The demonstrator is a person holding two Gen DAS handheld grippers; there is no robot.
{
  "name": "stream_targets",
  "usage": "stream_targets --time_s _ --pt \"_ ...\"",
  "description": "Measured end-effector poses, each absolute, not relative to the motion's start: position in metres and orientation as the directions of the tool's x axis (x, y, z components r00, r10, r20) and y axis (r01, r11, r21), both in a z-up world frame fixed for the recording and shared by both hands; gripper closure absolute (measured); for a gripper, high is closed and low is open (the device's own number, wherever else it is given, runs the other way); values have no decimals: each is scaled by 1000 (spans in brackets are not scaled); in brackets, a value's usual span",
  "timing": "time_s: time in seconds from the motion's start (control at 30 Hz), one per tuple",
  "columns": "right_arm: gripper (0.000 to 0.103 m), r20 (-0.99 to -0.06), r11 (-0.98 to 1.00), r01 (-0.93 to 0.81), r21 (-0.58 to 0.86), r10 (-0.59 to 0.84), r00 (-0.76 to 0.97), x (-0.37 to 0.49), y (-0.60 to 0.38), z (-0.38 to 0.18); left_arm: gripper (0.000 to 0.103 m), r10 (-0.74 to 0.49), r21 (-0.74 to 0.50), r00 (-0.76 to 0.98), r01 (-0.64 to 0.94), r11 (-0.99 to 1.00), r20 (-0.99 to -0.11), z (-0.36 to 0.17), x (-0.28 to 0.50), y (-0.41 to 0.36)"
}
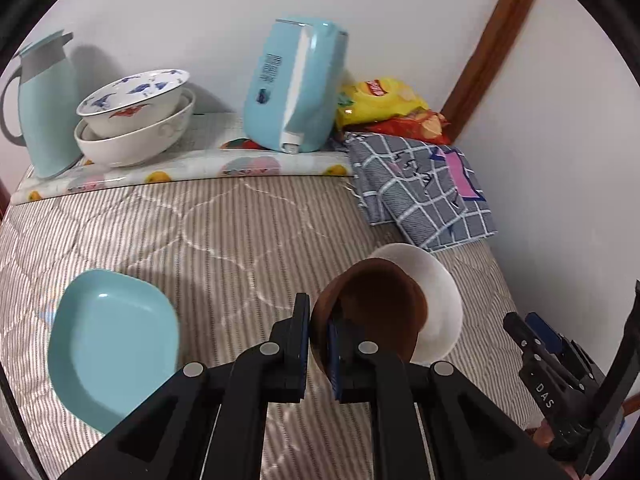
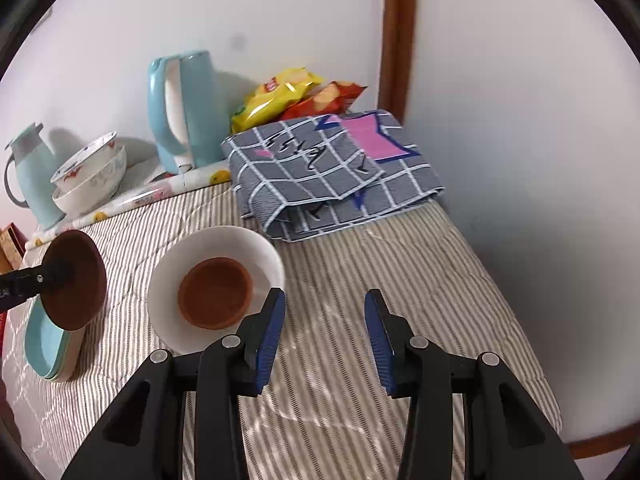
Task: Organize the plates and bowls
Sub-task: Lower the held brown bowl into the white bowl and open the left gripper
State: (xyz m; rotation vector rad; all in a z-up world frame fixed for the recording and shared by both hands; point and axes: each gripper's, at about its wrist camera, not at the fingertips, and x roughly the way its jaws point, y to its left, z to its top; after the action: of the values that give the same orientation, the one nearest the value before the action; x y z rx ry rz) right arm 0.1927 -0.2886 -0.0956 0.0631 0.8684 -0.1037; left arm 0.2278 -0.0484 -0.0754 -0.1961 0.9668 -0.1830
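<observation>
My left gripper (image 1: 319, 322) is shut on the rim of a brown bowl (image 1: 376, 308) and holds it tilted above the striped bed cover; it also shows in the right wrist view (image 2: 76, 280). A white bowl (image 2: 264, 256) on the cover holds a second brown bowl (image 2: 216, 292). A light blue square plate (image 1: 112, 344) lies to the left, under the held bowl in the right wrist view (image 2: 44, 344). My right gripper (image 2: 325, 312) is open and empty, just right of the white bowl. Two stacked patterned bowls (image 1: 136, 120) stand at the back.
A blue thermos jug (image 1: 44, 108), a blue kettle (image 1: 296, 84) and snack bags (image 1: 384, 104) stand along the back wall. A folded grey checked cloth (image 2: 332, 176) lies at the back right. The wall (image 2: 520, 160) bounds the bed on the right.
</observation>
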Motion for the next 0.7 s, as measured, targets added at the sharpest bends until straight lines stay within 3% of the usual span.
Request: stream_targets --time_s 0.7 --pt "62 -771 979 200 37 -100 629 175 -331 -98 94 -267 -244 515 113 963 -815 -89 245 -96"
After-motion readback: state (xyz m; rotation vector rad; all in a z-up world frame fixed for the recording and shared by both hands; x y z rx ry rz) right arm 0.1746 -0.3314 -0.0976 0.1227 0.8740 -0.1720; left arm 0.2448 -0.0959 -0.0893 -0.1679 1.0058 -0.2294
